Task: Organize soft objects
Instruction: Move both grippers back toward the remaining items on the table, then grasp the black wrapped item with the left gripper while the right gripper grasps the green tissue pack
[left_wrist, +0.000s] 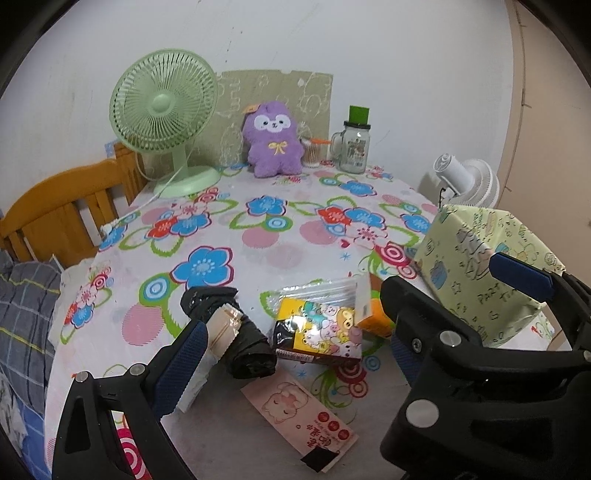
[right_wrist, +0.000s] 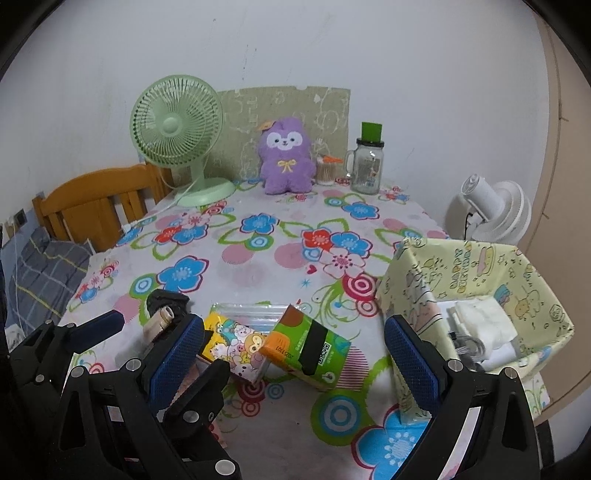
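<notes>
A: Holding the left gripper (left_wrist: 291, 354) how?

B: Hovering low over the front edge of the surface (left_wrist: 258, 236), jaws spread wide and gripping nothing; framing a black roll of bags (left_wrist: 240, 339) and a cartoon-print tissue pack (left_wrist: 317, 332) between the pads

A: And placing the right gripper (right_wrist: 295, 362) where?

B: Hanging just beside the left one, toward the front right corner, jaws likewise spread and empty; pointing at a green-and-orange tissue pack (right_wrist: 310, 350)

A: Lying how, that pack?

B: Tilting, orange end touching the cartoon-print tissue pack, both near the front edge; black roll of bags lying just left of them, wearing a pale paper band

A: Spotting anything closer to the front edge?

B: Spotting a pink packet (left_wrist: 299, 410), lying flat right at the edge, below the roll and the cartoon pack

A: Standing where, the container?

B: Sitting at the right edge: a paper-wrapped box (right_wrist: 476, 266), open on top, holding white folded cloths (right_wrist: 480, 317) and a grey cable (right_wrist: 467, 345)

A: And sitting at the back?

B: Sitting upright at the back edge, a purple plush (left_wrist: 273, 140), between a green fan (left_wrist: 162, 107) and a glass jar (left_wrist: 352, 149), well apart from both grippers
</notes>
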